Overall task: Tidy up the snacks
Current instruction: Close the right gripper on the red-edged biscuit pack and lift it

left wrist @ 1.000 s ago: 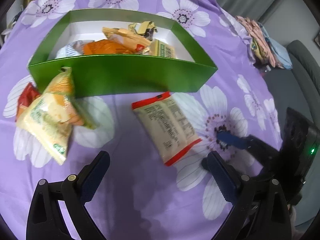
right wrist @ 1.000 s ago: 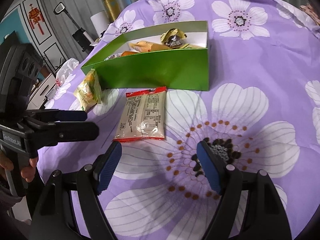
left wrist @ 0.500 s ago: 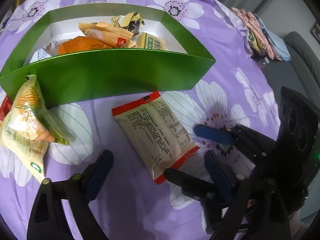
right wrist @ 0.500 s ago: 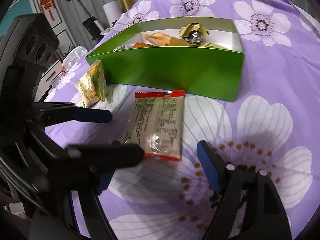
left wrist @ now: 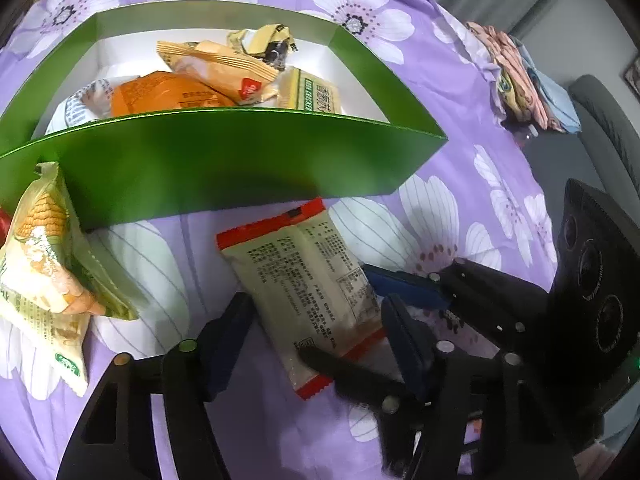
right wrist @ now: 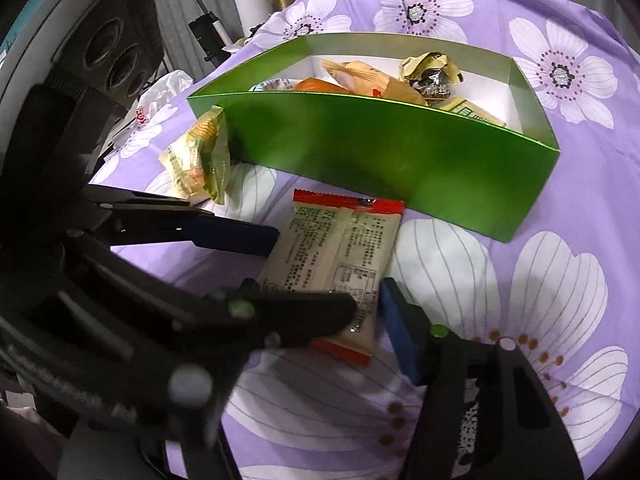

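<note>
A cream snack packet with red ends (left wrist: 308,284) (right wrist: 340,256) lies flat on the purple flowered cloth in front of the green box (left wrist: 224,160) (right wrist: 384,152). The box holds several snacks. My left gripper (left wrist: 316,336) is open, its fingers on either side of the packet's near end. My right gripper (right wrist: 316,312) is also open and straddles the same packet from the other side. Each gripper shows in the other's view, crossing close over the packet. A yellow corn snack bag (left wrist: 44,264) (right wrist: 200,156) lies left of the box.
A red packet edge (left wrist: 3,222) peeks out at the far left. Folded clothes (left wrist: 520,76) sit at the cloth's far right edge beside a grey chair (left wrist: 608,120). A white plastic bag (right wrist: 160,92) and a stand (right wrist: 208,28) are beyond the table.
Both grippers have moved in toward the cream packet and now straddle it, crowding each other. The packet and box have not moved.
</note>
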